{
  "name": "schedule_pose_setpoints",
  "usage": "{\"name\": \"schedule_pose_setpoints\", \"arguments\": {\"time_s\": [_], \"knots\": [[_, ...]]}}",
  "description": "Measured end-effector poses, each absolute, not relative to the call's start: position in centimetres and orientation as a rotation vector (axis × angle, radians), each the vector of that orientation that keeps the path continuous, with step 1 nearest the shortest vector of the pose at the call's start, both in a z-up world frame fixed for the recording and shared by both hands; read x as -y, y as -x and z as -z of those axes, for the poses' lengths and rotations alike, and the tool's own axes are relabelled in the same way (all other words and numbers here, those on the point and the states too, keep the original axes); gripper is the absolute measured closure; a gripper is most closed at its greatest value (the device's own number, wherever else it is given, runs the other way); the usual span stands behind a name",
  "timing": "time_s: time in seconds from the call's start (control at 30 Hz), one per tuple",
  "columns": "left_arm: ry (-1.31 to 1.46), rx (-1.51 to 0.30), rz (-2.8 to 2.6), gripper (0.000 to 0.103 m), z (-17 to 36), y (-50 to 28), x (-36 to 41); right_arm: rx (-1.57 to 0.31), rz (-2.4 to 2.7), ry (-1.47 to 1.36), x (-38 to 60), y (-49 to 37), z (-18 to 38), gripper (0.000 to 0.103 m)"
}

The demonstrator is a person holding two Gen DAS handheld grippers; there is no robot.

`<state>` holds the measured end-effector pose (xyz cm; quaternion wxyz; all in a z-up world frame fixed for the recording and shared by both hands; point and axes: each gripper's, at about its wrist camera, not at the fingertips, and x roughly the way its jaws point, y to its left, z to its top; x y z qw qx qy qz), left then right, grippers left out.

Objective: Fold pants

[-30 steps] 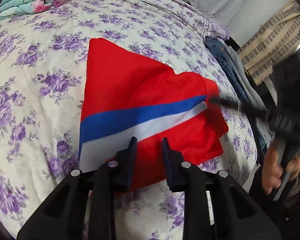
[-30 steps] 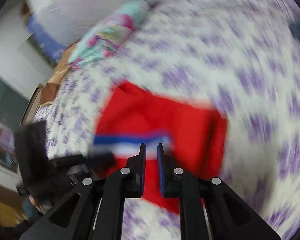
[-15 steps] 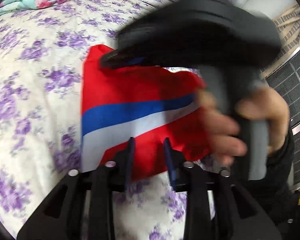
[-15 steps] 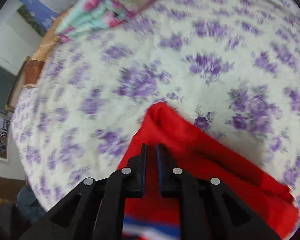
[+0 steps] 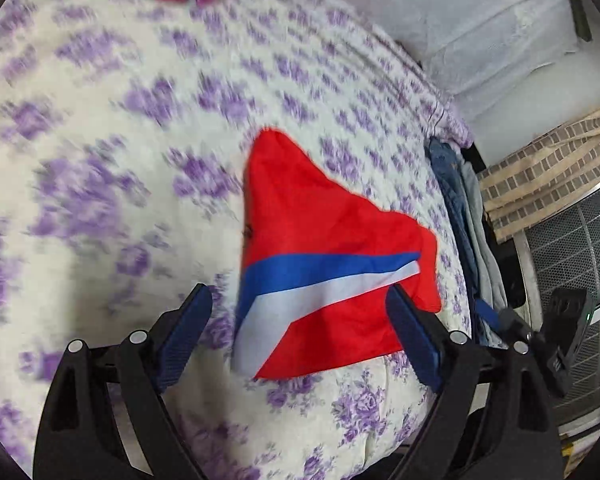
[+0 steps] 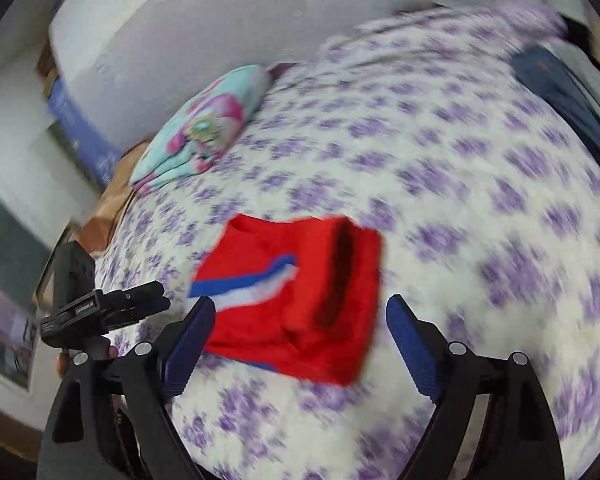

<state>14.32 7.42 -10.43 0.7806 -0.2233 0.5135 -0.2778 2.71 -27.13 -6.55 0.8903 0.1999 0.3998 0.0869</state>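
Red pants (image 5: 320, 240) with a blue and a white stripe lie folded into a small bundle on the flowered bedspread (image 5: 120, 140). In the left wrist view my left gripper (image 5: 300, 320) hovers over their near edge; its jaws are opening wide and the pads press on nothing. The right wrist view shows the same pants (image 6: 300, 304) ahead of my right gripper (image 6: 300, 328), whose jaws are also opening, with nothing gripped. The other tool shows at each view's edge: my right gripper (image 5: 496, 316) low right, my left gripper (image 6: 148, 300) at the left. Both views are motion-blurred.
A folded teal and pink floral blanket (image 6: 204, 128) lies at the far side of the bed. Denim and grey clothes (image 5: 460, 216) hang over the bed's right edge, beside a metal mesh guard (image 5: 572, 264) and a patterned cloth. A white headboard wall (image 6: 220, 20) stands behind.
Both grippers went from nearly shut to wide open and let go of the red cloth. The right gripper swung across the pants and back; the pants now lie folded smaller.
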Motion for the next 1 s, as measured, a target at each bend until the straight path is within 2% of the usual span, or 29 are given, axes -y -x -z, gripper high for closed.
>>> {"name": "schedule_pose_setpoints", "arguments": {"time_s": [0.17,0.53,0.63,0.67,0.7,0.73,0.77,0.8,0.83,0.87,1.0], "knots": [[0.447,-1.220,0.631,0.017,14.1,-16.3,-4.1,-0.912,-0.199,-0.526,28.4,-4.0,9.2,0.015],[0.409,-1.178,0.687,0.015,14.1,-15.6,-3.3,-1.093,-0.275,-0.755,28.5,-8.9,15.7,0.015],[0.418,-1.177,0.694,0.014,14.3,-16.0,-2.9,-1.120,-0.327,-0.771,27.2,-10.4,17.0,0.011],[0.412,-1.175,0.691,0.014,14.2,-15.9,-2.7,-1.104,-0.330,-0.753,26.8,-10.4,16.7,0.015],[0.402,-1.173,0.691,0.015,14.1,-15.8,-2.4,-1.081,-0.338,-0.732,26.1,-10.4,16.5,0.026],[0.386,-1.168,0.687,0.018,13.9,-15.4,-2.1,-1.078,-0.325,-0.695,25.3,-10.2,16.3,0.053],[0.359,-1.157,0.668,0.028,13.6,-15.1,-1.9,-1.063,-0.310,-0.661,24.9,-10.0,16.1,0.057],[0.341,-1.148,0.663,0.038,13.3,-14.8,-1.8,-1.045,-0.300,-0.624,24.5,-9.7,15.7,0.059],[0.323,-1.139,0.658,0.041,13.0,-14.5,-1.8,-1.033,-0.289,-0.596,24.2,-9.5,15.5,0.061],[0.312,-1.129,0.646,0.049,12.7,-14.3,-1.8,-1.022,-0.274,-0.573,23.9,-9.1,15.2,0.062],[0.341,-1.121,0.648,0.066,11.9,-14.3,-2.4,-0.976,-0.243,-0.467,23.0,-8.4,13.7,0.063]]}}
